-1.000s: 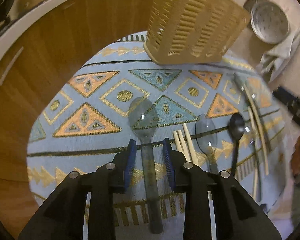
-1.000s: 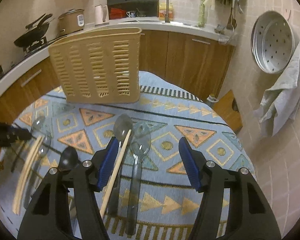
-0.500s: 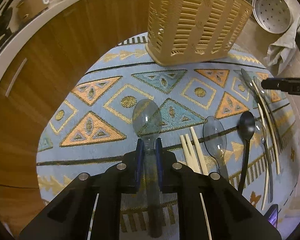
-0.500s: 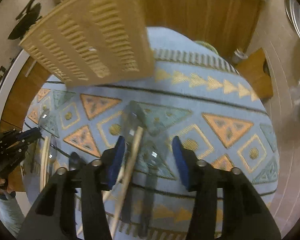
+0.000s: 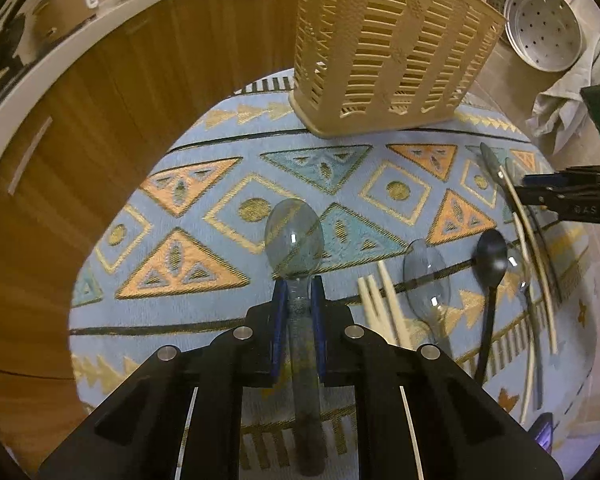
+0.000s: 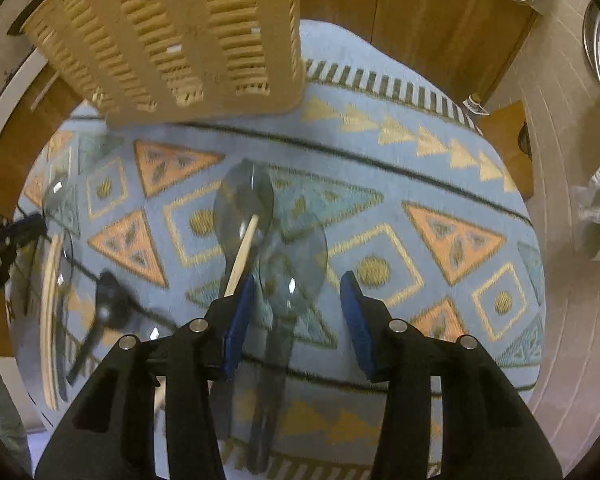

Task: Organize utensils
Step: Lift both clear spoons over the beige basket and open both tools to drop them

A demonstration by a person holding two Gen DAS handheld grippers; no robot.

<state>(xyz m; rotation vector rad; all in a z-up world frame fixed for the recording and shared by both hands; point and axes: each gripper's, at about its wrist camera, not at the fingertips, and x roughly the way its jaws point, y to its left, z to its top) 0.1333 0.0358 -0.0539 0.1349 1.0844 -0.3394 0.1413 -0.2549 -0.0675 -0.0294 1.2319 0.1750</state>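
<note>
My left gripper (image 5: 298,286) is shut on the handle of a clear grey plastic spoon (image 5: 294,236), its bowl pointing toward the beige slotted utensil basket (image 5: 388,44) at the back of the table. To its right lie chopsticks (image 5: 380,304), another clear spoon (image 5: 426,276) and a black spoon (image 5: 491,258). My right gripper (image 6: 298,290) is open, low over a clear spoon (image 6: 294,268); a second clear spoon (image 6: 242,204) with a chopstick (image 6: 242,254) across it lies just left. The basket (image 6: 172,36) stands beyond. The right gripper also shows in the left wrist view (image 5: 568,194).
The table wears a blue cloth with orange triangles (image 5: 220,184). More chopsticks and spoons (image 5: 532,264) lie at the right side. Wooden cabinets (image 5: 80,120) curve behind. A perforated metal pan (image 5: 544,28) and a grey towel (image 5: 560,108) hang on the wall.
My left gripper closed on the clear spoon's handle and holds it. My right gripper dropped lower and forward over its clear spoon, and its jaws narrowed slightly but stay open.
</note>
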